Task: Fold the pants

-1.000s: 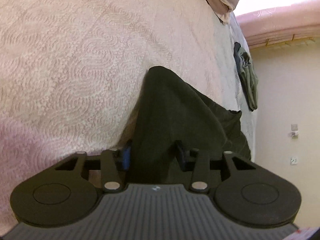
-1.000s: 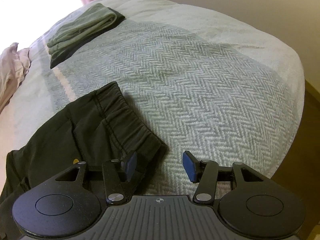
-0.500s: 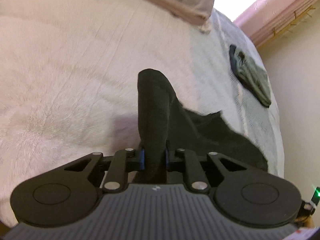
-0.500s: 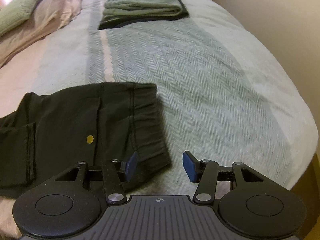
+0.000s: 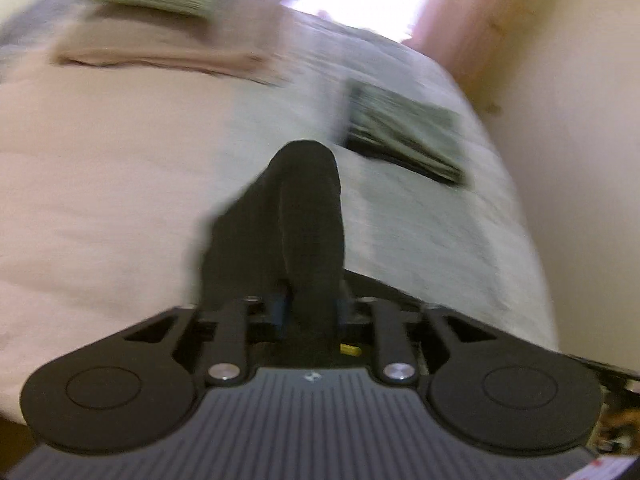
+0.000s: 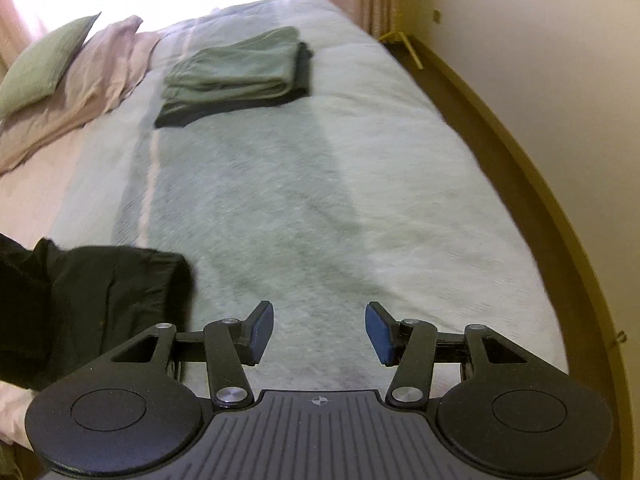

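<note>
My left gripper (image 5: 310, 312) is clenched on a bunched fold of the dark, near-black fabric pants (image 5: 304, 216); the cloth rises in a ridge straight ahead of my fingers. My right gripper (image 6: 319, 330) is released, fingers spread wide, nothing between them, hovering over bare bedspread. In the right wrist view the rest of the pants (image 6: 100, 296) lies in a heap at lower left on the bed (image 6: 320, 184), just beside my left finger but not touching it, as far as I can tell.

Risks, my read:
- Only 1 grip point. If I drag or lift with the left alone, the free end will likely trail and twist, so the fold lands crooked.
- The grip is on a thick bunch, possibly several layers. Layers could slip out unevenly under tension.
- Left view is heavily motion-blurred, so exact grip depth is unclear.
- Soft bedspread: cloth may snag on it rather than slide.

Surroundings: a folded stack of sage-green and dark garments (image 6: 236, 76) sits farther up the bed, well apart from the pants. A green pillow (image 6: 48, 64) and a crumpled pinkish-beige sheet (image 6: 80, 96) lie near the head. Wall and floor strip along the right edge. Nothing lies between my right fingers and the pants heap.
</note>
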A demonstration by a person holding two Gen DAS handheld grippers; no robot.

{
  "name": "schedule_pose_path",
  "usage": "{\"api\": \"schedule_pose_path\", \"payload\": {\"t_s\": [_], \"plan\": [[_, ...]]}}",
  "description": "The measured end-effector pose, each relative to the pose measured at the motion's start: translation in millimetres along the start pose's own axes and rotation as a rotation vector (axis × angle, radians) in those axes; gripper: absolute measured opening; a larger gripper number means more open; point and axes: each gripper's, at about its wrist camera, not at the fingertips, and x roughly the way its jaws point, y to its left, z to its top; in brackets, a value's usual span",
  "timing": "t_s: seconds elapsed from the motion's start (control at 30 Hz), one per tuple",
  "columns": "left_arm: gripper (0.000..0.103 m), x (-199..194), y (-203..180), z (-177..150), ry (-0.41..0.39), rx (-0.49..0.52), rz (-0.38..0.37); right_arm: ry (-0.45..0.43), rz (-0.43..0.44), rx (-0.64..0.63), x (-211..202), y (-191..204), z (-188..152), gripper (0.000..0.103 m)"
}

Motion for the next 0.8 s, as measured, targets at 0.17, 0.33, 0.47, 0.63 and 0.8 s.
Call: {"api": "schedule_pose_path", "payload": {"t_s": [0.17, 0.33, 0.47, 0.63, 0.8], "plan": [[0.032, 38, -68, -20, 0.076, 0.115, -0.084, 0.027, 0.02, 0.025, 0, -19, -1, 0.048], [0.033, 38, -22, -38, 0.097, 0.036, 0.038, 0.064, 0.097, 0.059, 11, -22, -11, 0.048], [0.033, 40, 42, -46, 0.115, -0.052, 0.175, 0.077, 0.255, 0.1, 28, -3, -19, 0.048], [0.033, 52, 95, -54, 0.127, -0.082, 0.227, 0.083, 0.481, 0.162, 73, 40, -21, 0.048], [0.033, 77, 126, -53, 0.147, -0.07, 0.201, 0.107, 0.597, 0.232, 113, 79, -25, 0.048]]}}
